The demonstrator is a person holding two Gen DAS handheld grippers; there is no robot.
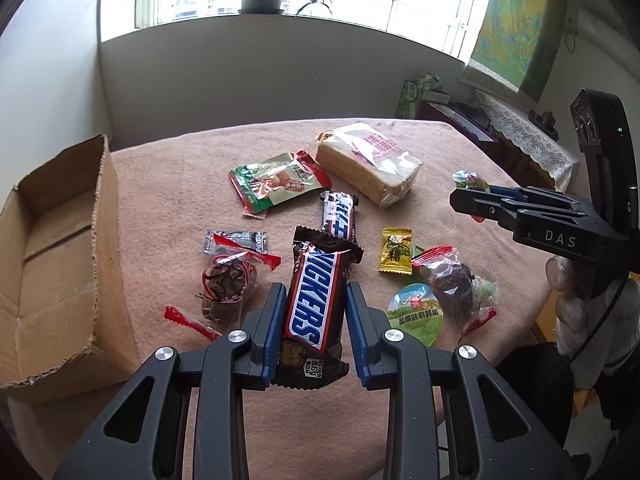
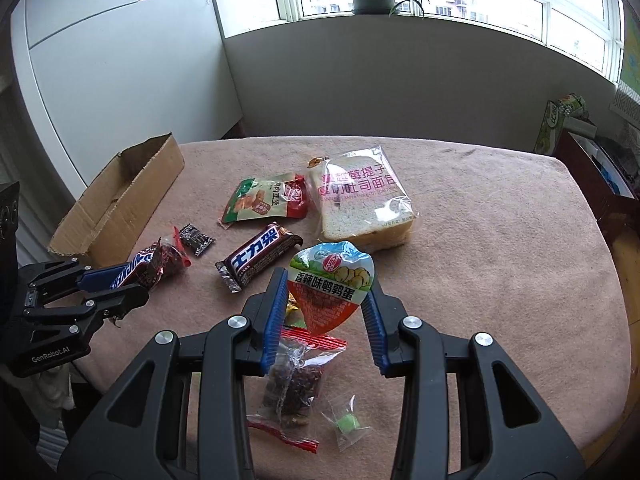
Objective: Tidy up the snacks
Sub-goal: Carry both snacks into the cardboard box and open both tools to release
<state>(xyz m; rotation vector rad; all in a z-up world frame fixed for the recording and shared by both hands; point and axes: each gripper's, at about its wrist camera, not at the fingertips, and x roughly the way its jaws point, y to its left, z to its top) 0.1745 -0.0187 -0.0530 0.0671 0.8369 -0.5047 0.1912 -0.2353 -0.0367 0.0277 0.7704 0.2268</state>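
blue-padded fingers of the left gripper press on both long sides of a snickers bar, narrowed to the bar's width. the bar is brown with a blue and white logo edged in red, its crimped ends crinkled, and it stands lengthwise between the fingers, its far end sticking out past the tips and its near end reaching back toward the hinges. left of the fingers sits an open cardboard box with torn edges. beyond the tips lies a second dark chocolate bar, and further on a red and green snack packet and a wrapped loaf of sliced bread, all on the pinkish table cloth.

the right gripper has its fingers closed part way on a heart-shaped sealed pack, white and green at the top with a picture of pale eggs, red below with white characters. the pack stands between the pads, its top past the tips. under and behind the fingers lie a clear bag of dark dried fruit with red ends and a small clear wrapper with a green sweet.
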